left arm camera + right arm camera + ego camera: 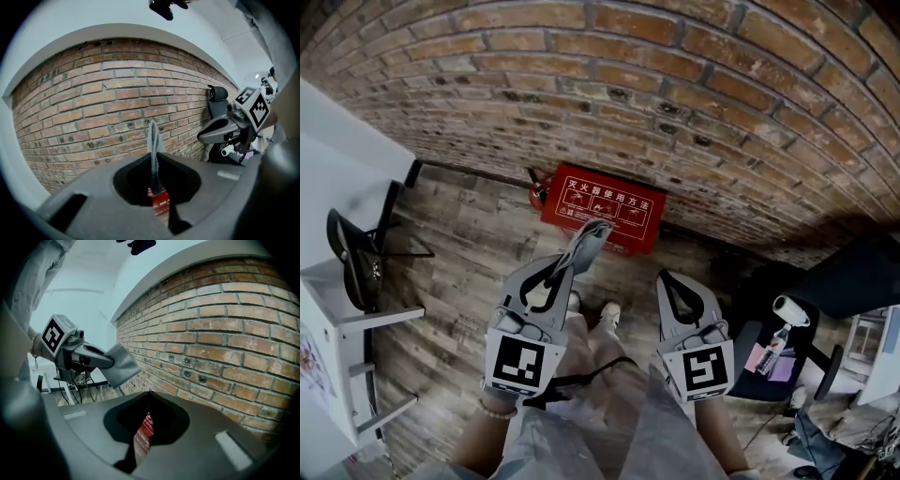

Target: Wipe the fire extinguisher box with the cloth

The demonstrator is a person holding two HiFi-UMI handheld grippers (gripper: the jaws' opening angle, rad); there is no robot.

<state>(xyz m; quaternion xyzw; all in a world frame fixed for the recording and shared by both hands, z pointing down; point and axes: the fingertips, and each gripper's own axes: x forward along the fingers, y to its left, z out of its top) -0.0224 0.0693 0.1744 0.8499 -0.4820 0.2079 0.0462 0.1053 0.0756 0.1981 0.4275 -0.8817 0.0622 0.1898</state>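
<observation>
Left gripper (579, 251) has its jaws clamped on the grey cloth (592, 232), which pokes out past the tips. Right gripper (667, 281) has its jaws together on nothing. The red fire extinguisher box (602, 214) sits on the wooden floor (459, 262) against the brick wall (694, 84), ahead of both grippers and apart from them. My worry is that the floppy cloth folds back mid-wipe, so the bare jaws scrape the box, or the drag tugs it loose.
</observation>
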